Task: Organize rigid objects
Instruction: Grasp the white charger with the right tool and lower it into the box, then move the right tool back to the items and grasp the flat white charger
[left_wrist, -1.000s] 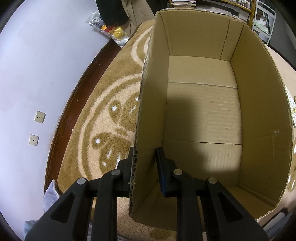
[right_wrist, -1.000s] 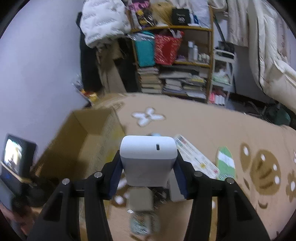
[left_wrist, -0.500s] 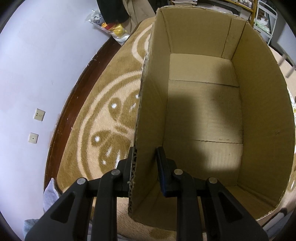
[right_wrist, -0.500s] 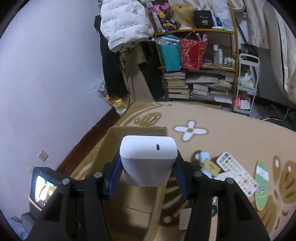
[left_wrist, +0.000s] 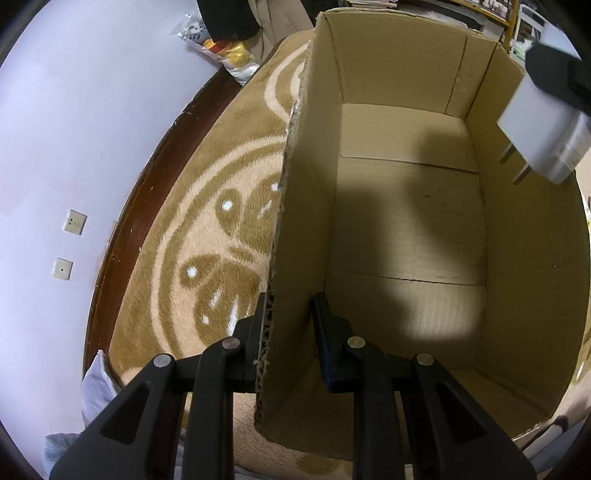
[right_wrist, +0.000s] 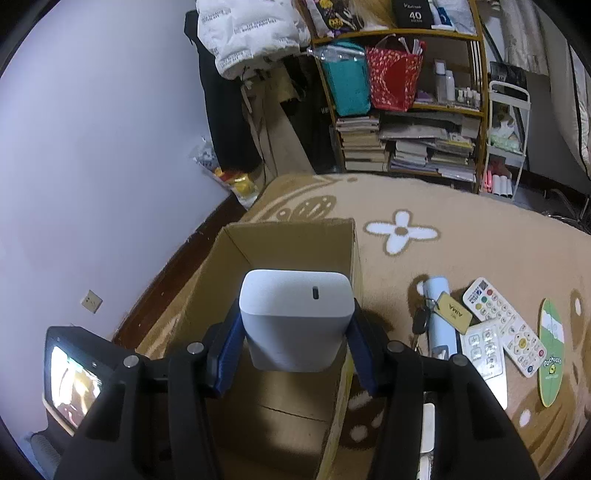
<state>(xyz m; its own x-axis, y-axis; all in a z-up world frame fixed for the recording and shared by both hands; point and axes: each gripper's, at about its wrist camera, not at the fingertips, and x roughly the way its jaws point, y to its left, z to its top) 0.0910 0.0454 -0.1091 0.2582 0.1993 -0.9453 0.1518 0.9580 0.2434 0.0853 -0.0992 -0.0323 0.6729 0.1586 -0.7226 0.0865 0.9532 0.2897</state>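
Pinched between the pads of the right gripper (right_wrist: 295, 332), centre of the right wrist frame: a white plug-in charger (right_wrist: 295, 321), hanging over the open cardboard box (right_wrist: 288, 236); seen again at the upper right of the left wrist frame with two prongs pointing down. Probably light, stiff and smooth-sided, so apt to slip; best held across the flat sides, as here. Left gripper (left_wrist: 291, 325) clamped on the box's left wall, lower centre. Box floor bare.

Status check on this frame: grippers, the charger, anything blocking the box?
Left gripper shut on cardboard box wall. Right gripper shut on white charger, above the box opening. Box interior bare, nothing blocking.
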